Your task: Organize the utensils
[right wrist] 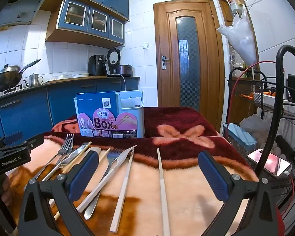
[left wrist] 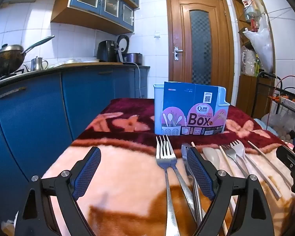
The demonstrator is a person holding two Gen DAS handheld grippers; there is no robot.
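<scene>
Both grippers, left and right, gape empty. The forks overlap, so a pinch may lift two.

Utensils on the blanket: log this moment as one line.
left tool open, empty | right tool open, empty | utensils loose on blanket | chopsticks box upright behind | nothing stowed yet

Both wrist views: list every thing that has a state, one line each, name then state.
left gripper: open, holding nothing
right gripper: open, holding nothing
chopsticks box: upright on the blanket, no utensils seen in it
paired forks: lying flat, side by side
white chopstick: lying flat, apart from the rest
door: shut
wok: lidded, on the stove
</scene>
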